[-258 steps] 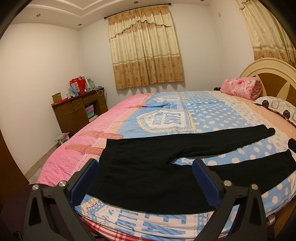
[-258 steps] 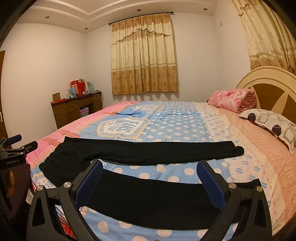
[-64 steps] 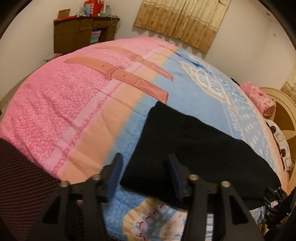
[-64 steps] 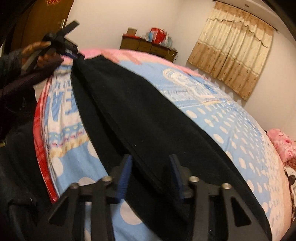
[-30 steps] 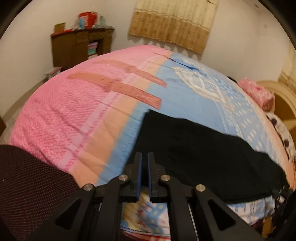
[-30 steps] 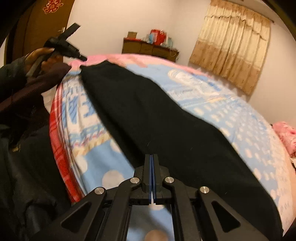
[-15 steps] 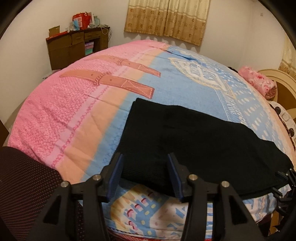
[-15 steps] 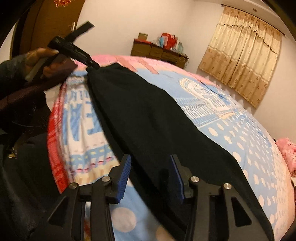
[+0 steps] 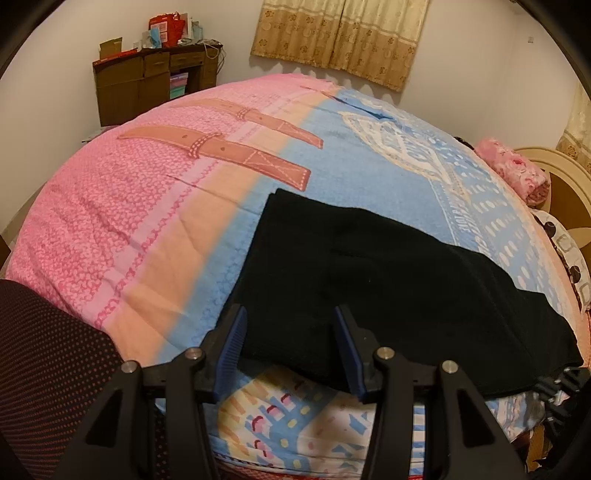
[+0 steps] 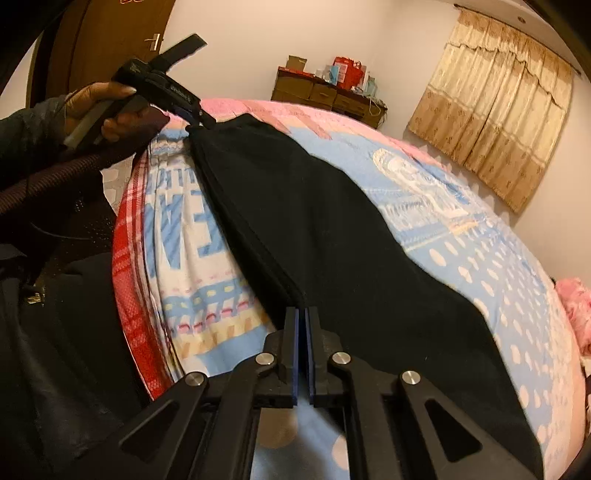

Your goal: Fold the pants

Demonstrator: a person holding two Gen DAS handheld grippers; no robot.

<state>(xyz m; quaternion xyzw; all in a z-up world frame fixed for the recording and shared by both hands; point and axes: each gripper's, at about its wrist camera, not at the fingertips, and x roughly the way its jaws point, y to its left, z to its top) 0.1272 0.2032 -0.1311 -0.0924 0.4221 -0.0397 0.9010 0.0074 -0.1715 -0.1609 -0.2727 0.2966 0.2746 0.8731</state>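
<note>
Left gripper [image 9: 290, 350]: parted, straddling the waist corner of the black pants [image 9: 369, 280]. Right gripper [image 10: 303, 350]: clamped on the pants' near edge. Bed [image 9: 147, 206]: patterned bedspread beneath.

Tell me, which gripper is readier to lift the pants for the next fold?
Probably the right gripper: it looks shut on the black pants' near edge. The left gripper is open around the waist corner.

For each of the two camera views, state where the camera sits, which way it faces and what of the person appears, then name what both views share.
Left wrist: on the left gripper, open at the pants' waist corner, facing the curtains; no hand shows.
Right wrist: on the right gripper, shut on the pants' near edge, looking along them toward the dresser; the left hand shows.
Shared: pants, bed, dresser, curtains.
</note>
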